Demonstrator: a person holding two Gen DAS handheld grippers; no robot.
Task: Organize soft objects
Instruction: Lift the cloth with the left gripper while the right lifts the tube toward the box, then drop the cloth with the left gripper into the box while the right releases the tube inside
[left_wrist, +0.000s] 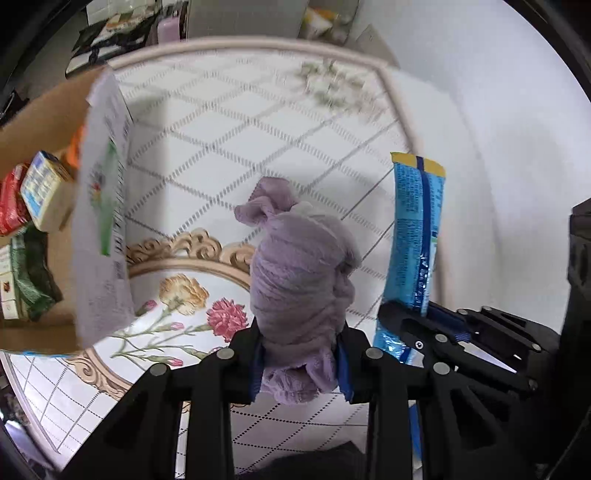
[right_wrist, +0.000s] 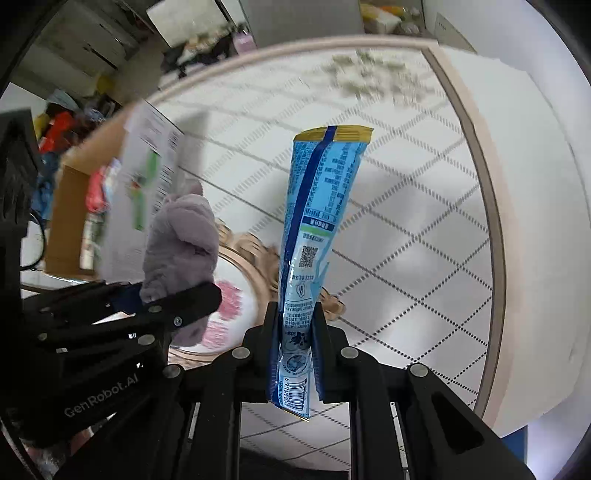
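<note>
My left gripper (left_wrist: 300, 354) is shut on a rolled purple cloth (left_wrist: 299, 277) and holds it above the patterned tabletop. It also shows in the right wrist view (right_wrist: 181, 236), left of centre. My right gripper (right_wrist: 295, 332) is shut on a long blue snack pouch (right_wrist: 317, 221) with a yellow top edge, held upright. The pouch shows at the right of the left wrist view (left_wrist: 415, 236), beside the cloth. The two grippers are side by side, the left one nearer the cardboard box (left_wrist: 33, 110).
The open cardboard box (right_wrist: 70, 206) stands at the left, with a white printed flap (left_wrist: 103, 206) and several packets (left_wrist: 40, 192) inside. The round table has a beige rim (right_wrist: 495, 221) and a flower print (left_wrist: 225, 317). Room clutter lies beyond the far edge.
</note>
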